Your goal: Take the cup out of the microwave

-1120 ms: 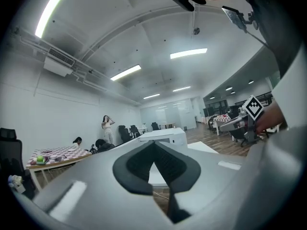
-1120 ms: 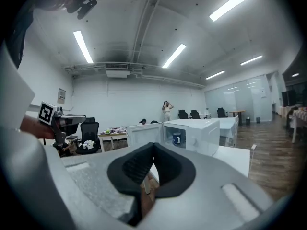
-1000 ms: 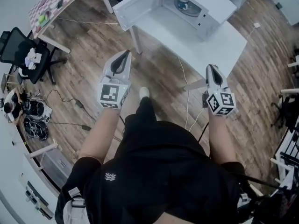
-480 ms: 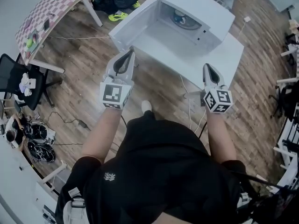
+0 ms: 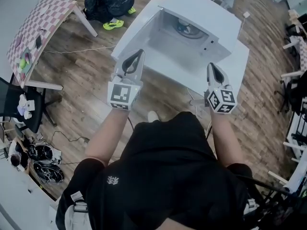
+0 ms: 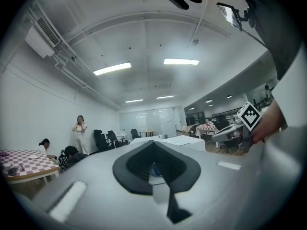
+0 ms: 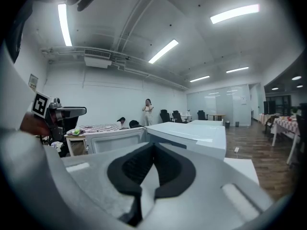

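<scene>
Left tongs [image 6: 153, 143]: the jaws are meeting at their tips, narrow, with nothing gripped. They are pointing roughly level toward the microwave, hovering at its near left by the open door.
Right tongs [image 7: 153, 145]: the jaws are pressing together, fully narrow and empty. They are tilting slightly down, hovering over the near right part of the surface, beside the microwave's control side.
Cup [image 5: 184, 28]: it is sitting inside the microwave on the round plate, toward the far side of the cavity. It is showing small and blurred, with a bluish tint, and is lying well apart from both tongs.
Microwave [image 5: 211, 13]: white, it is standing on the surface with its cavity facing the person.
Door [image 5: 136, 28]: it is hanging fully open, swung out to the left.
Surface [image 5: 235, 63]: a white table, it is carrying the microwave, with bare top showing at the near right.
Cable [image 5: 192, 97]: a white lead is hanging off the near edge of the surface toward the floor.
Floor [image 5: 86, 95]: wooden planks are running under everything.
Checked table [image 5: 38, 23]: it is standing far left, well apart from the surface.
Crouching person [image 5: 105, 4]: dark clothes, squatting on the floor at the far left, between the checked table and the microwave.
Office chair [image 5: 19, 109]: black, it is standing at the left edge.
</scene>
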Motion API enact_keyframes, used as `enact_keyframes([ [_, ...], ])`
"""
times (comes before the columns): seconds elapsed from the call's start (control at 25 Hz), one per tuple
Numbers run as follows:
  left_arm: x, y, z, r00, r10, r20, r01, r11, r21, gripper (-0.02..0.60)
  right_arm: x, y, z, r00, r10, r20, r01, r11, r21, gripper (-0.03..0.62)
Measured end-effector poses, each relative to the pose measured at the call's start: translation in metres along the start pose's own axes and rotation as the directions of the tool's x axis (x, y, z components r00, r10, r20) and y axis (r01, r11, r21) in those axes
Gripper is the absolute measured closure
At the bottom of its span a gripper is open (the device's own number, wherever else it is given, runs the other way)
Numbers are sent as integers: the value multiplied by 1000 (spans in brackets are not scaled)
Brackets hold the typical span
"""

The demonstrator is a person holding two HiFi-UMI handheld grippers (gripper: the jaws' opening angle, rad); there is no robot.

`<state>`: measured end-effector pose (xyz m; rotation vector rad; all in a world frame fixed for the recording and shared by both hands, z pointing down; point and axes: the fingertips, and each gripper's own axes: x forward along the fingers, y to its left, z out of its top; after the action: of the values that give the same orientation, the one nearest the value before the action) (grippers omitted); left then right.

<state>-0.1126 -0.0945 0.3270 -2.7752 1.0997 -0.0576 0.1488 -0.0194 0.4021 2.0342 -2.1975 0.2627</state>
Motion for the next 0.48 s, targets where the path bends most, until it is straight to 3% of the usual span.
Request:
enact_keyframes([
  [0.32,68,7,-12,998,-55,-7,54,997,-53,580,63,-11,1,1000,-6,-3,6,1000,-4,592],
  [0.48,99,9,-15,998,-62,-11,62,998,-28,580,101,-19,-4,1000,18,-14,-18,1000,5,592],
])
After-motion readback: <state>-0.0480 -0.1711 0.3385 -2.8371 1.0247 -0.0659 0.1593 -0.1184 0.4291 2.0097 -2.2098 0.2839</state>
